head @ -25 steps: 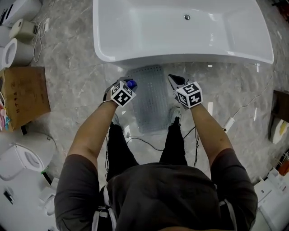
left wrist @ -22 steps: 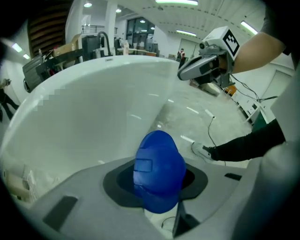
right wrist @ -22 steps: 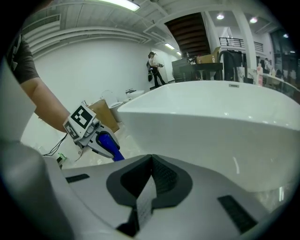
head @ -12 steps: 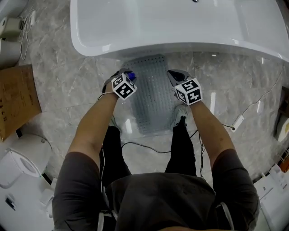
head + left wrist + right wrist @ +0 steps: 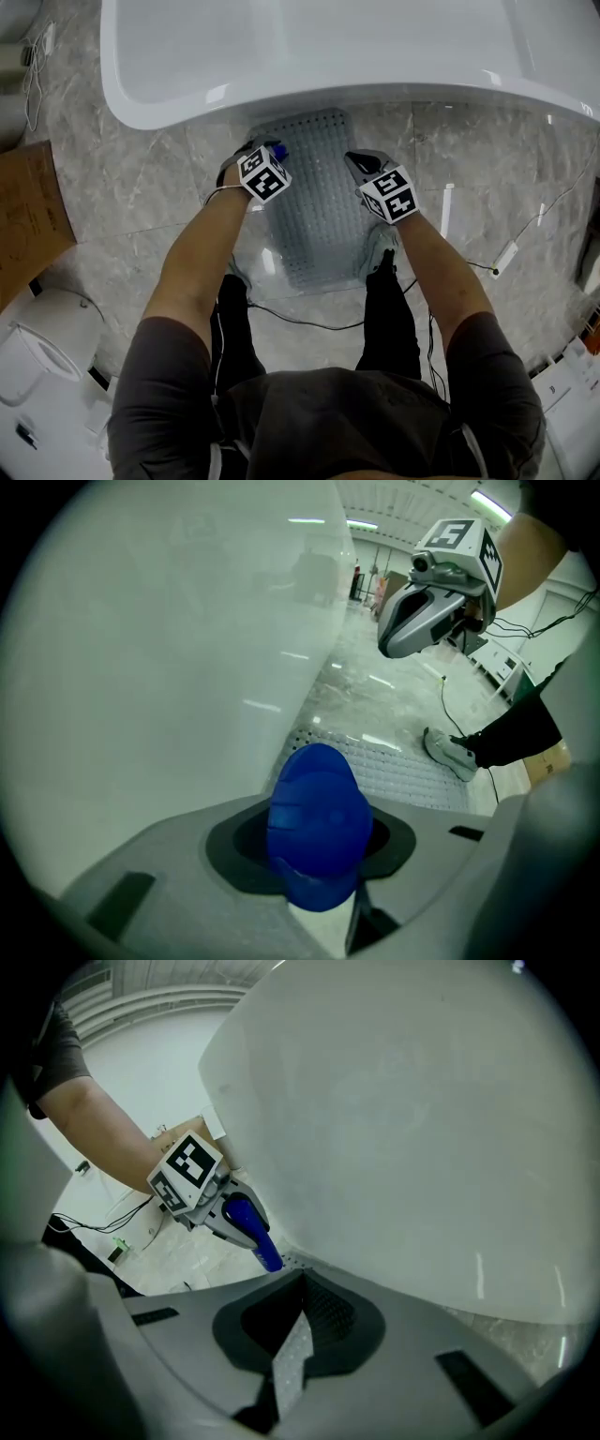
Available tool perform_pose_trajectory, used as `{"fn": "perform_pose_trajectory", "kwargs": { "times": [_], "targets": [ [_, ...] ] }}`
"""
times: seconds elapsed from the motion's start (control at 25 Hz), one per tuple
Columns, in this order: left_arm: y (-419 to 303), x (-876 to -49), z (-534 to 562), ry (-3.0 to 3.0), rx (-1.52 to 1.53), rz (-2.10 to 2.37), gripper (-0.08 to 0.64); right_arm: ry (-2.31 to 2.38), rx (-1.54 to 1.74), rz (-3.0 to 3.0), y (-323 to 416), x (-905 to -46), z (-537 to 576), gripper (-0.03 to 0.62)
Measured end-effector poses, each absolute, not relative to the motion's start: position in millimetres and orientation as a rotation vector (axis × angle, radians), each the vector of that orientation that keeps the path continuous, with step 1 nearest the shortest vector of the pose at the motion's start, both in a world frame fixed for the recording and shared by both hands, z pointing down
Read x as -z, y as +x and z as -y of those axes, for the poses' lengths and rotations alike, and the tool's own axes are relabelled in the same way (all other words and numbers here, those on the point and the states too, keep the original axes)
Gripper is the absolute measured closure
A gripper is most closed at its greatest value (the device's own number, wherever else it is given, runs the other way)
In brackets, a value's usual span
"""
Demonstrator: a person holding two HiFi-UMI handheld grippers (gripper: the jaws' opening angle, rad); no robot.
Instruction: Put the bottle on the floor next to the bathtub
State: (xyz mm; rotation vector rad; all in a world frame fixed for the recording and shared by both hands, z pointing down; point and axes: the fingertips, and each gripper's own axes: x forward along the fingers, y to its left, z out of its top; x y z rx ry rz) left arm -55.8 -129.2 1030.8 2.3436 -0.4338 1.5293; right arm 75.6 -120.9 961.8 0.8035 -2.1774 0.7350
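Blue bottle (image 5: 319,822) is clamped across its body in the left gripper (image 5: 272,157), low beside the bathtub (image 5: 328,47) wall. The right gripper (image 5: 361,161) jaws are closed together, empty. The bottle is judged light, stiff and smooth; a mid-body grip suits.

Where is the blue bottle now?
The blue bottle is between the fingers of the left gripper, left of centre in the head view, above the left edge of the bath mat, beside the bathtub.
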Motion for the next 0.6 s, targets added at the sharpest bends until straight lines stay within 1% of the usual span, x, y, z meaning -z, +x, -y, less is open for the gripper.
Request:
{"fn": "perform_pose_trajectory", "kwargs": {
  "times": [0.6],
  "targets": [
    [-44.4, -1089.9, 138.2, 2.39, -1.585, 0.406, 0.422, 0.774, -0.751, 2.184, 69.8, -1006.5, 125.8, 0.6]
  ]
}}
